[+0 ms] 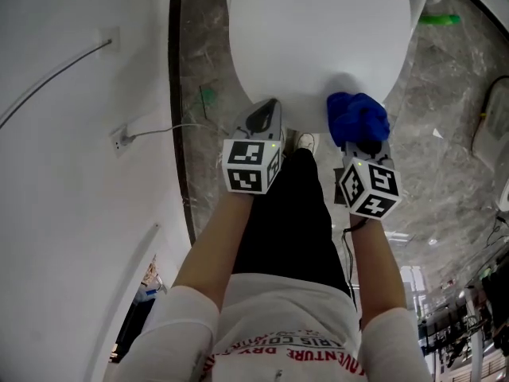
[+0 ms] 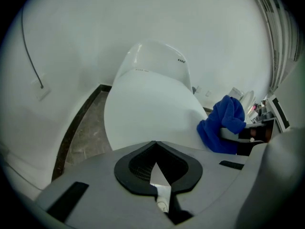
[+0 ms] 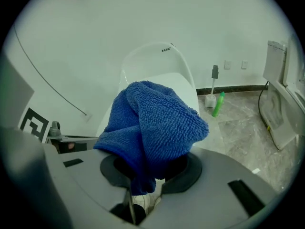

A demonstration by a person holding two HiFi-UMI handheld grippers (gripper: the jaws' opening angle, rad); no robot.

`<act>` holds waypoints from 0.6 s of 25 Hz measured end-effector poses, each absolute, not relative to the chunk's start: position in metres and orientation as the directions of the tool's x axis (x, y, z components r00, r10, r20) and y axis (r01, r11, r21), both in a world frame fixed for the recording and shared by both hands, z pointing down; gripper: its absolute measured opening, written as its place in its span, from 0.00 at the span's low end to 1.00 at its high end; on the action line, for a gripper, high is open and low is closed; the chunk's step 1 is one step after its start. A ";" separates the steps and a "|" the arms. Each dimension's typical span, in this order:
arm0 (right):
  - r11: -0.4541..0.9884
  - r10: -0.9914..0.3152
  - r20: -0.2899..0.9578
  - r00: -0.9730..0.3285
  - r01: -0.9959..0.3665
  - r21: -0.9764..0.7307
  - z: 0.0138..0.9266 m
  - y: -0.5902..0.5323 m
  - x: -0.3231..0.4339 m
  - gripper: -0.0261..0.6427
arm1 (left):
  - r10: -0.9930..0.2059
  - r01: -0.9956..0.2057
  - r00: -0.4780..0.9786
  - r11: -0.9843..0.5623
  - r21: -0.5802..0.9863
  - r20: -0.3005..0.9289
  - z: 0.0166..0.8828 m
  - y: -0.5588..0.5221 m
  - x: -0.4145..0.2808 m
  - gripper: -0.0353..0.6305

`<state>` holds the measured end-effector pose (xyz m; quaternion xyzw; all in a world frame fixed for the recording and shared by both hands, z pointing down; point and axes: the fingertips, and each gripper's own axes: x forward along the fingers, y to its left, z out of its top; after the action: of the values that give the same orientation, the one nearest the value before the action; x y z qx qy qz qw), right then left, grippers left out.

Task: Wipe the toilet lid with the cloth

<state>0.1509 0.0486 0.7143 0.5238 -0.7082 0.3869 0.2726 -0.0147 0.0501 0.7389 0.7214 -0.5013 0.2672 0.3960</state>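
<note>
Far left, head view: white wall [image 1: 64, 173] with a thin cable [image 1: 56, 74] running down it and a socket [image 1: 121, 139] lower down. A dark strip borders the wall, then grey marble floor [image 1: 445, 94].

Left gripper [image 1: 269, 111] sits at the near left rim of the toilet lid [image 1: 318, 30], its marker cube toward the camera. Its own view shows the fingers closed tip to tip with nothing between them. They point along the lid, which fills the middle of that view.

Lid: white, closed, smooth, and runs up out of the top of the head view. Beyond it the gripper views show the white tank against the wall.

Below the lid rim, between the two grippers: a dark trouser leg and a white shoe [image 1: 305, 141] on the floor.

Right gripper [image 1: 362, 146] sits at the near right rim of the lid. Its fingers are clamped on the blue cloth [image 1: 356, 116]. The cloth bunches up out of the fingers in a thick fold and overhangs the rim, with a shadow on the lid just beside it. Whether it presses on the lid I cannot tell.

Right of the toilet, on the floor by the wall: a toilet brush [image 3: 212, 87] standing upright, and just beside it a green bottle [image 3: 218, 104].
</note>
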 end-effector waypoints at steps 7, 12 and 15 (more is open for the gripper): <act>0.236 -0.552 0.744 -0.375 -0.927 -0.292 0.649 -0.002 0.142 0.17 | -0.666 -0.944 0.330 -0.213 0.253 0.669 0.648 -0.014 -0.031 0.06; 0.309 -0.548 0.702 -0.454 -0.891 -0.334 0.617 -0.081 0.092 0.17 | -0.776 -0.944 0.322 -0.219 0.247 0.542 0.590 -0.088 -0.051 0.06; 0.333 -0.512 0.702 -0.496 -0.867 -0.370 0.619 -0.124 0.045 0.17 | -0.788 -0.940 0.335 -0.241 0.242 0.517 0.581 -0.125 -0.070 0.06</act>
<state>0.0452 -0.1241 0.6185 0.4417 -0.7806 0.3723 0.2387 -0.0698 -0.1249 0.5813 0.7741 -0.5580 0.1454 0.2614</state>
